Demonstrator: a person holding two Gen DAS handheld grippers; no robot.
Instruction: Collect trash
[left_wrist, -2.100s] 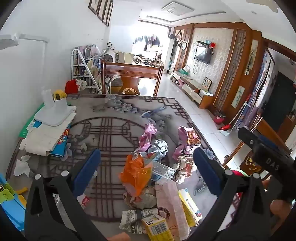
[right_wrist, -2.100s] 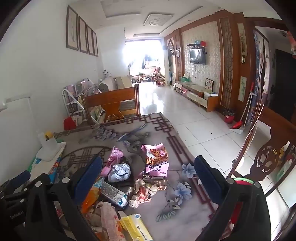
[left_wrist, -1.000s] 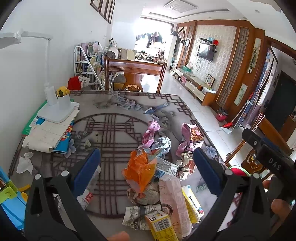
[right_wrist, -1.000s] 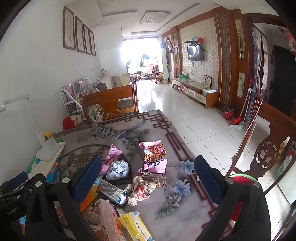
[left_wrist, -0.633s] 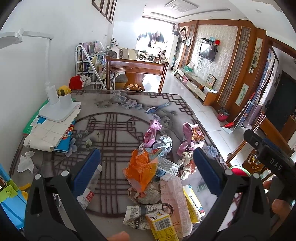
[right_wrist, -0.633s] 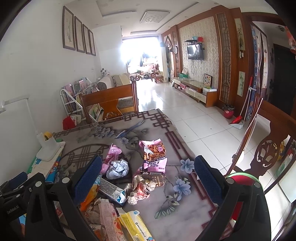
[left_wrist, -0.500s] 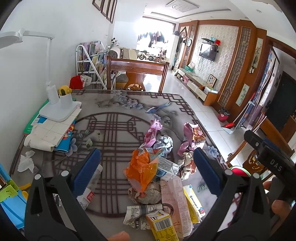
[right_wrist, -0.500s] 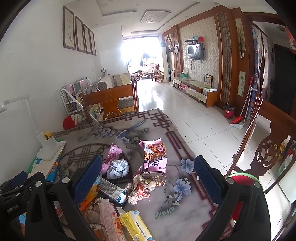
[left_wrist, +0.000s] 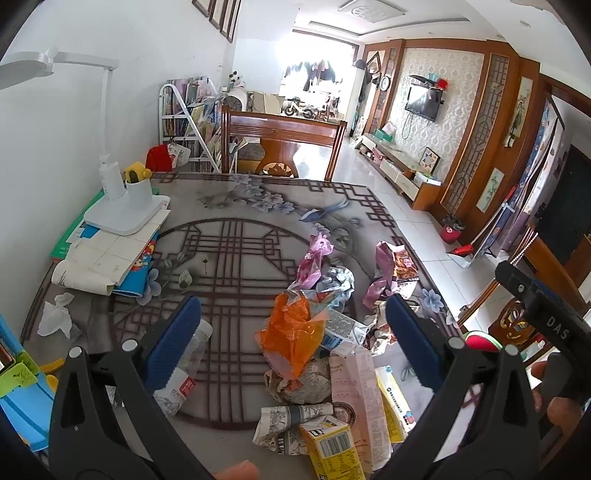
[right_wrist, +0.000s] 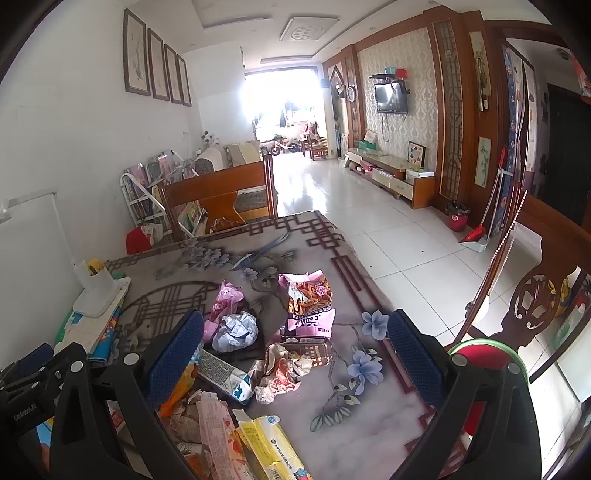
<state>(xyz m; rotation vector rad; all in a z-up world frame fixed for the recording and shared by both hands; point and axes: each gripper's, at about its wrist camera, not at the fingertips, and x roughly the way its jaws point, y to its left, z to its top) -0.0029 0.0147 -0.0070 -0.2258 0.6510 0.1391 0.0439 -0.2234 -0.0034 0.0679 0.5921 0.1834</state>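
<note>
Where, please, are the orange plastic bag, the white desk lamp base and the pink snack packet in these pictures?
orange plastic bag (left_wrist: 295, 332): left wrist view, middle of the crumpled film.
white desk lamp base (left_wrist: 127, 216): left wrist view, flat top of base.
pink snack packet (right_wrist: 309, 295): right wrist view, printed front.

The tablecloth (left_wrist: 236, 258) is grey with dark brown lattice lines and pale blue flowers. On it lie an orange plastic bag (left_wrist: 295, 332), a pink snack wrapper (right_wrist: 308, 295), and what looks like a yellow carton (left_wrist: 330, 443).

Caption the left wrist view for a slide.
Open left gripper poised over an orange bag amid wrappers on the table.
</note>
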